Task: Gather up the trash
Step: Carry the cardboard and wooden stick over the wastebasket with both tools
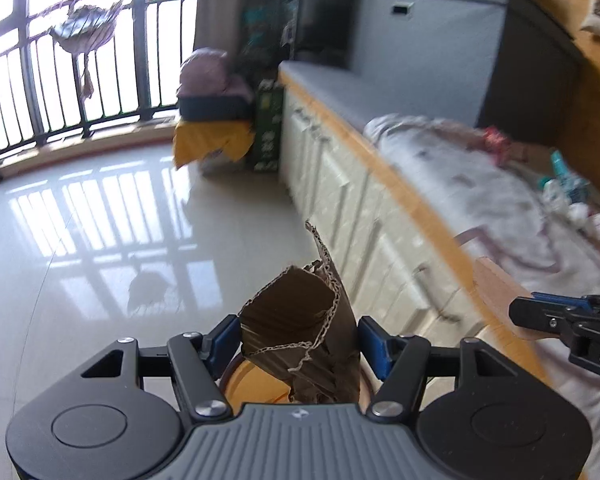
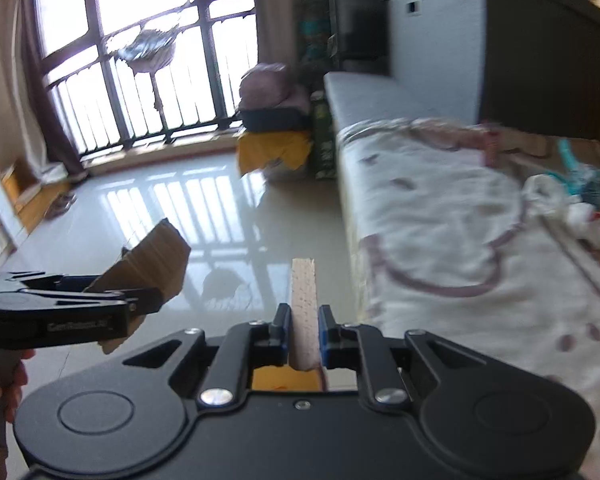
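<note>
A torn piece of corrugated cardboard [image 1: 300, 332] is clamped in the left gripper [image 1: 298, 340], and a flat wooden strip [image 2: 303, 316] is pinched edge-on in the nearly closed right gripper [image 2: 304, 332]. Both grips are best kept firm and level until a bin is reached; none is seen. Glossy tiled floor [image 1: 100, 220] is lit from a railed window [image 1: 80, 60]; more litter [image 2: 580, 200] is left on the cloth-covered bench [image 2: 440, 220].

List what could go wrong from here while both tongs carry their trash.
1. The crumpled cardboard in the left tongs is torn and ragged; it may slip or shed bits onto the glossy floor.
2. The right tongs pinch only the near end of a flat wood piece; it could pivot loose.
3. Both loads travel beside the bed edge and might snag it.
</note>
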Motion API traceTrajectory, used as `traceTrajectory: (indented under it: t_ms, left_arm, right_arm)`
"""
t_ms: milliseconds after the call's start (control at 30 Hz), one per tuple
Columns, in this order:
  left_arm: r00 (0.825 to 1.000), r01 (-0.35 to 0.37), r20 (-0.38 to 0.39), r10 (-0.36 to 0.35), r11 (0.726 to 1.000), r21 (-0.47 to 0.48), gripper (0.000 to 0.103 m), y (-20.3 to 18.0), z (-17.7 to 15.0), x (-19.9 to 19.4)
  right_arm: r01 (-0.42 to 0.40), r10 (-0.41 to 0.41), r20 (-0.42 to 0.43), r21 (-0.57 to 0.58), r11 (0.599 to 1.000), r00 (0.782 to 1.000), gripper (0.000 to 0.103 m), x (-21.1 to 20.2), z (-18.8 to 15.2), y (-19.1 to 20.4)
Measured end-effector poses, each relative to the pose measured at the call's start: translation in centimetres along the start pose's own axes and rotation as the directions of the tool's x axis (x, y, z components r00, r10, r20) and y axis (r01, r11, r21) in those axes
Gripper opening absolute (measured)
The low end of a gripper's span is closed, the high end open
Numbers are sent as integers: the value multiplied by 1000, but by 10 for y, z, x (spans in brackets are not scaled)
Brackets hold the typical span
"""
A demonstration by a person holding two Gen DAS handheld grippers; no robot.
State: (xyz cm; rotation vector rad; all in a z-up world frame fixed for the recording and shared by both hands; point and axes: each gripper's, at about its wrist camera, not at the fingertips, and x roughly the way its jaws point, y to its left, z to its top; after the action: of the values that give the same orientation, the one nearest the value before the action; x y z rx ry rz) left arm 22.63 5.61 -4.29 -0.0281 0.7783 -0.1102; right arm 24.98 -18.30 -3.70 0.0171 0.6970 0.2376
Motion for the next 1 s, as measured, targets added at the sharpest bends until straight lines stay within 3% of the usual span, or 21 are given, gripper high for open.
traceTrajectory:
  t_ms: [267,533,733,1000]
  left_arm:
    - [990,-37,-138,27,997,-70,65,43,-39,45]
    - [964,-47,-265,17,993,-105,65,49,-79,94]
    - [942,-49,-335,-11,984,-171,65,47,-91,131]
    - [930,-68,-367,15,989,-134,66,36,-89,169]
  right_arm:
    - [-47,42,-141,-37,998,989,15,58,-26,34]
    - [-70,64,-288,-8,998,956,15,113,-55,38]
    - [-100,72,-365,-58,993,928,15,145,-74,43]
    - [-127,101,-428,-33,991,898,15,178,-87,35]
